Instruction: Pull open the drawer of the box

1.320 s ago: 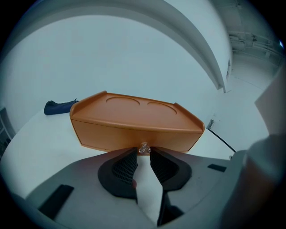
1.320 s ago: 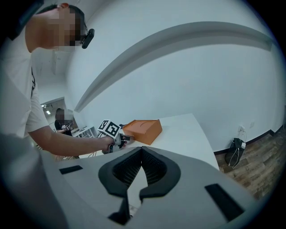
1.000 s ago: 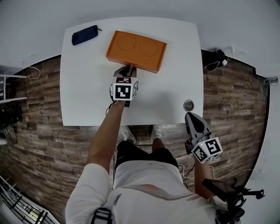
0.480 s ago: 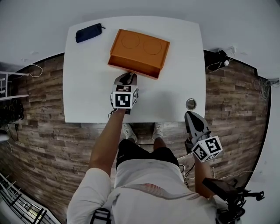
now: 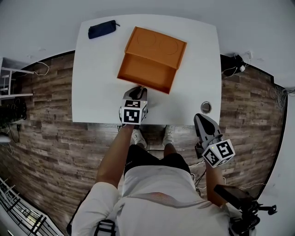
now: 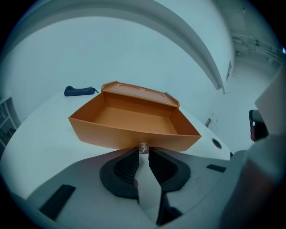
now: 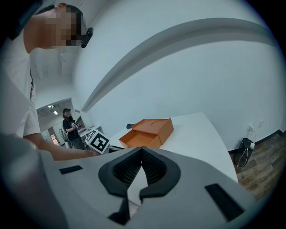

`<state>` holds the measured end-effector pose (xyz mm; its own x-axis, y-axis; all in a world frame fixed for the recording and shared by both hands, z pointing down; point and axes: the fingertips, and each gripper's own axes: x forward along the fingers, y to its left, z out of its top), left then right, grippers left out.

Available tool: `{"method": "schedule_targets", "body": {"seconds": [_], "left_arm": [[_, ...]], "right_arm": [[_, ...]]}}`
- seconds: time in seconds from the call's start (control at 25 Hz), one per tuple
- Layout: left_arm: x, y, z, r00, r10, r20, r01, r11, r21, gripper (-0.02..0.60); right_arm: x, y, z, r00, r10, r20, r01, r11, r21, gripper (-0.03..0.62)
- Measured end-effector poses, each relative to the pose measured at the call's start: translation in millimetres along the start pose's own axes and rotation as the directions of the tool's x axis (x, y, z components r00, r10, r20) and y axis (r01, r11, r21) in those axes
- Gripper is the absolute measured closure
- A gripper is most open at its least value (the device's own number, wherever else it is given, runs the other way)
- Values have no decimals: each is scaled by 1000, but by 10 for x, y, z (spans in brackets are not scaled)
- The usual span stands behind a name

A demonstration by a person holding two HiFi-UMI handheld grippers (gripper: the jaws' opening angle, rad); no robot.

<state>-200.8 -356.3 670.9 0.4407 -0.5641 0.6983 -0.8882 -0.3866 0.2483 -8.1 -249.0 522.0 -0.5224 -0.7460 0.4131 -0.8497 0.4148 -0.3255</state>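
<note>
The wood-plank floor ran under everything, and met a plain pale wall beyond the table's far edge. Cables lay tangled on the floor off the table's far right corner.

The white table carried little. An orange box sat askew near the middle of the far edge. Its drawer stood open and empty, with its front reaching toward the near edge.

The left gripper pointed at that drawer front from the near edge, its jaws clenched on the small knob there. The right gripper hung off the table, just past the near right corner. Its jaws were closed tip to tip on nothing.

A dark pouch lay at the far left corner, well apart from the box. A small round metal disc sat in the tabletop near the near right corner.
</note>
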Motion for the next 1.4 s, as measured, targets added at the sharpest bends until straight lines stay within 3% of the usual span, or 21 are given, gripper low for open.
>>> {"method": "schedule_targets", "body": {"seconds": [0.56, 0.64, 0.76, 0.84, 0.92, 1.04, 1.24, 1.4], "left_arm": [[-116, -151, -97, 999, -32, 7, 32, 999, 1, 499], [-232, -157, -72, 999, -29, 37, 29, 1000, -3, 499], [-592, -189, 128, 988, -24, 152, 25, 1000, 1, 500], [-918, -259, 337, 968, -25, 249, 23, 1000, 12, 503], [-1251, -342, 545, 943, -6, 333, -6, 999, 33, 562], [-1722, -496, 816, 901, 33, 432, -58, 997, 46, 571], [-2559, -848, 1102, 815, 112, 569, -152, 988, 23, 571], [-3047, -1126, 1182, 759, 109, 642, -172, 984, 37, 571]], "right_arm": [[-99, 127, 7, 1000, 13, 12, -13, 1000, -11, 592], [-131, 120, 54, 1000, 16, 26, -16, 1000, -15, 592], [-193, 136, 168, 998, 33, 53, -31, 999, -31, 592], [-244, 147, 271, 996, 53, 75, -50, 998, -44, 592], [-293, 142, 397, 992, 79, 101, -73, 995, -61, 592], [-358, 126, 588, 981, 131, 140, -119, 988, -95, 592], [-505, 184, 843, 954, 225, 196, -201, 970, -135, 592], [-665, 273, 1002, 936, 259, 237, -225, 961, -160, 592]]}}
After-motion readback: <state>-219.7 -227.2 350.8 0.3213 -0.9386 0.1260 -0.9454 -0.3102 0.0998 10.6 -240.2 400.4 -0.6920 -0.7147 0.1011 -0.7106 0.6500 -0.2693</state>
